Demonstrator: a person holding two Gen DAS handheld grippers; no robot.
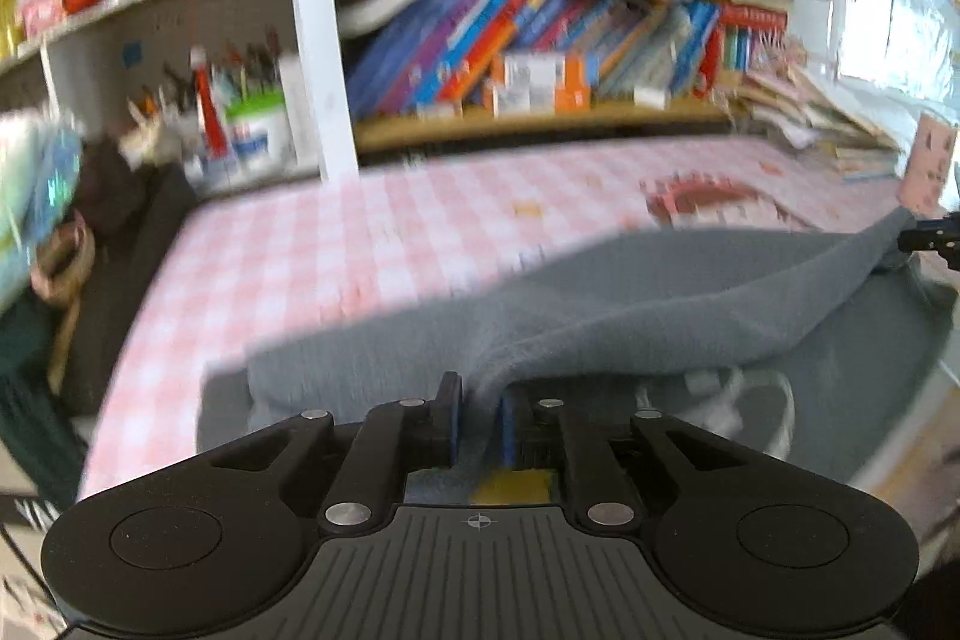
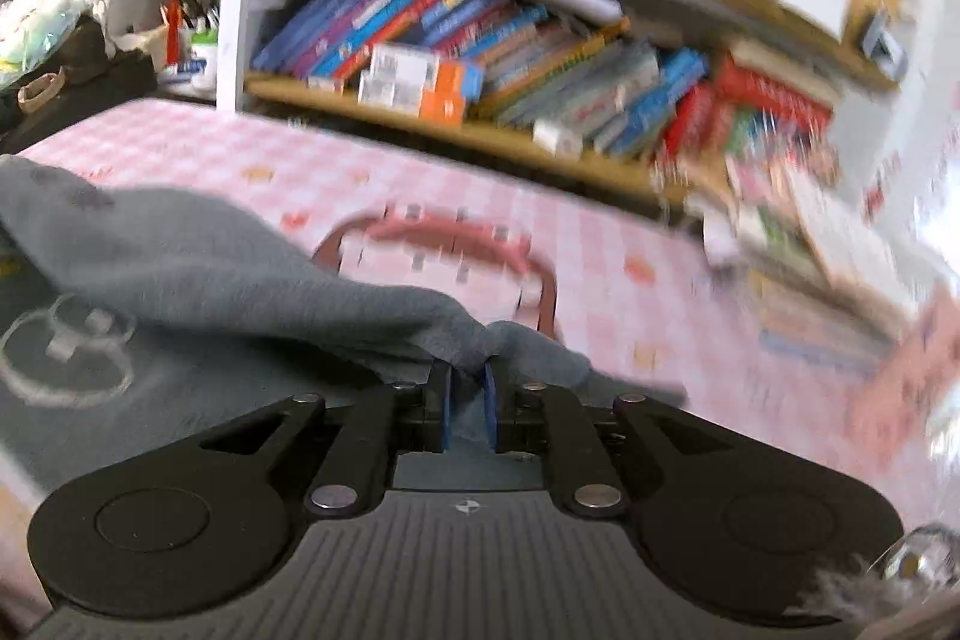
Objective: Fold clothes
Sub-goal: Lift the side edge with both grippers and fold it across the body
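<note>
A grey garment (image 1: 600,304) with a white printed ring design (image 1: 744,400) lies on the pink checked tabletop (image 1: 312,250). My left gripper (image 1: 477,421) is shut on one edge of the garment and lifts it off the table. My right gripper (image 2: 468,403) is shut on another edge of the same grey garment (image 2: 198,256), and the cloth hangs stretched between the two. The right gripper's fingers also show at the far right of the left wrist view (image 1: 930,238), holding the cloth's raised corner. Both views are motion-blurred.
A bookshelf (image 1: 540,118) full of leaning books runs behind the table. A white post (image 1: 312,40) stands at the shelf's left. A pink ring-shaped print (image 2: 444,244) marks the tablecloth. Stacked books (image 2: 810,274) lie at the table's right end. Pen pots (image 1: 252,124) stand back left.
</note>
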